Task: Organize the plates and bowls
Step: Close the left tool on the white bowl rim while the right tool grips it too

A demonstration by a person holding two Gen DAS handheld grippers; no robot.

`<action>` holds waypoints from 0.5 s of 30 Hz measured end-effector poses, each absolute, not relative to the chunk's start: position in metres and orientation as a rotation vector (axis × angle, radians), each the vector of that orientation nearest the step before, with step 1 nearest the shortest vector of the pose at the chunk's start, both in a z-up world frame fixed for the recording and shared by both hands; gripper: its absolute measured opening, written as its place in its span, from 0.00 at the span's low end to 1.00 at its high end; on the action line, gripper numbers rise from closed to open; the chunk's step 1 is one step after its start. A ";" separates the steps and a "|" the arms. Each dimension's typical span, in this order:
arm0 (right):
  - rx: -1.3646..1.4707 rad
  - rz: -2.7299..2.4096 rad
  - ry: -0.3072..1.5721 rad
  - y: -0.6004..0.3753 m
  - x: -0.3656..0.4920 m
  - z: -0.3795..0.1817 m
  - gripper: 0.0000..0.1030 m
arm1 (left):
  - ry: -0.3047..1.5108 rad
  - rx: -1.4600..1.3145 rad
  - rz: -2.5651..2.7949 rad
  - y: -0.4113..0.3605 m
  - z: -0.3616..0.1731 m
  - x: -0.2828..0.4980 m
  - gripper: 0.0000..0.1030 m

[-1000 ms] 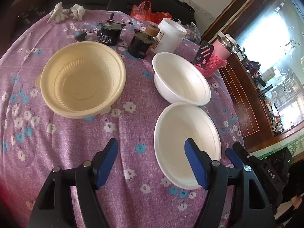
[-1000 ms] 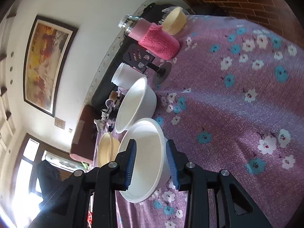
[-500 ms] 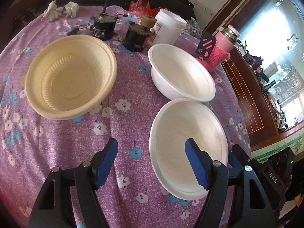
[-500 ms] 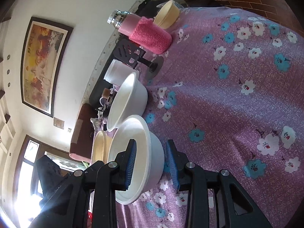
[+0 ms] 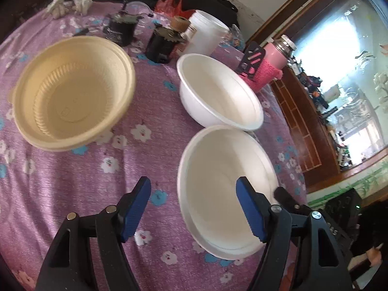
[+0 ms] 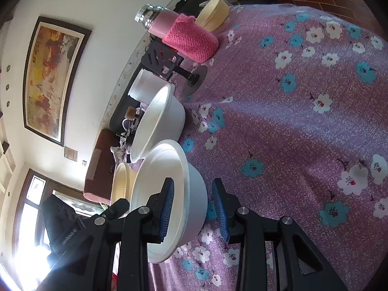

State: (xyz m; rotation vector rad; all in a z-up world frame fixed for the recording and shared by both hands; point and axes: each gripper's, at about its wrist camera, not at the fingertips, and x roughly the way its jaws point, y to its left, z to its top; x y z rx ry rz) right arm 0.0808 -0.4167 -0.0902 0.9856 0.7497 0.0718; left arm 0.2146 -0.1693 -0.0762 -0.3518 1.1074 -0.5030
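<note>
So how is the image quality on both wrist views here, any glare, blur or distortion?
Left wrist: the window is blown out at right, fisheye bends the table edge, and the cream bowl looks slightly soft. Right wrist: glare flares at lower left, the view is rolled sideways, and the near white bowl is sharp.

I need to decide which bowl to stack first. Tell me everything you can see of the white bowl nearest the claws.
The near white foam-like bowl is round, deep and empty, with a flat rolled rim. It stands slightly tilted on the purple flowered tablecloth, its rim meeting the far white bowl. The right claw straddles its wall, one pad inside and one outside. The left claw hangs open, gripping nothing.
</note>
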 end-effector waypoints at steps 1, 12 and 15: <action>0.989 0.074 0.752 -0.416 0.082 -0.091 0.34 | 1.114 -0.356 -0.514 -0.170 -0.077 0.214 0.66; 0.970 0.073 0.746 -0.414 0.082 -0.091 0.34 | 1.098 -0.352 -0.482 -0.163 -0.076 0.212 0.30; 0.962 0.069 0.742 -0.413 0.082 -0.090 0.29 | 1.091 -0.345 -0.476 -0.162 -0.075 0.212 0.24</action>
